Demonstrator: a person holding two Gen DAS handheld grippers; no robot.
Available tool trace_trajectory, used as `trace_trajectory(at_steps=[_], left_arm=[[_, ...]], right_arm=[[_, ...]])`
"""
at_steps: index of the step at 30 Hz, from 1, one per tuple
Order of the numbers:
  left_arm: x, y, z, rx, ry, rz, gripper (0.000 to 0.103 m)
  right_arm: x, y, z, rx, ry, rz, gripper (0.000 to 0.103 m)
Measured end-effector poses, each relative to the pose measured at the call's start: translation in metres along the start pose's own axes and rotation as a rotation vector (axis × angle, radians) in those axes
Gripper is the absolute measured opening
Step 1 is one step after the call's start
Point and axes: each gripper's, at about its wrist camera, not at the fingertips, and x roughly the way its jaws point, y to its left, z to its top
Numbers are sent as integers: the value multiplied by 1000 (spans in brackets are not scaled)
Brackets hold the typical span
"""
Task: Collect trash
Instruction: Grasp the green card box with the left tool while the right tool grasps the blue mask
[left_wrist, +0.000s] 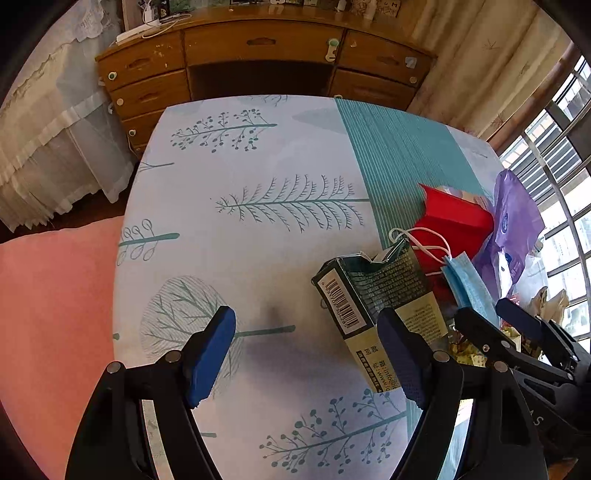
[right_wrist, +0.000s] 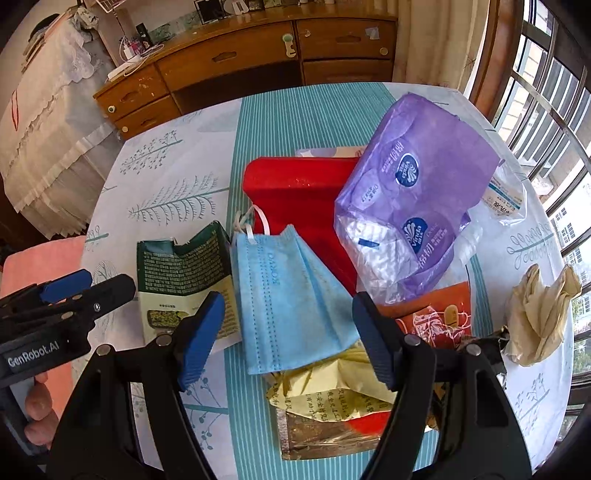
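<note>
Trash lies heaped on a round table with a tree-print cloth (left_wrist: 258, 166). A torn dark green carton (left_wrist: 369, 291) (right_wrist: 181, 269) lies just beyond the right fingertip of my left gripper (left_wrist: 306, 354), which is open over bare cloth. My right gripper (right_wrist: 288, 339) is open, low over a blue face mask (right_wrist: 291, 295) (left_wrist: 469, 288) that shows between its fingers; the pads are not pressing it. Behind the mask sit a red box (right_wrist: 295, 195) and a purple tissue pack (right_wrist: 413, 206). A yellow wrapper (right_wrist: 332, 387) and an orange snack bag (right_wrist: 443, 317) lie under the right fingers.
Crumpled beige paper (right_wrist: 539, 314) and a clear plastic wrapper (right_wrist: 506, 199) lie at the table's right side. A wooden desk with drawers (left_wrist: 258, 48) stands behind the table. A pink cushion (left_wrist: 55, 295) is at the left, windows (right_wrist: 546, 110) at the right.
</note>
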Motion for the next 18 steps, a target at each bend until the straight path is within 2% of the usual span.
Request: trace_trajectory(at_steps=[3, 4, 6, 11, 16, 18], left_arm=[[12, -5, 2, -6, 34, -11, 81], [15, -6, 3, -5, 41, -16, 81], [22, -10, 4, -6, 56, -31, 79], [35, -18, 3, -4, 90, -61, 72], [47, -25, 0, -16, 121, -94, 55], [48, -26, -1, -25, 112, -123, 39]], right_arm=[[5, -2, -3, -4, 6, -6, 55], [7, -3, -4, -3, 9, -5, 46], [9, -5, -6, -3, 14, -5, 34], [8, -9, -11, 5, 5, 5, 20], [4, -10, -15, 1, -14, 21, 13], [0, -9, -17, -3, -33, 26, 12]])
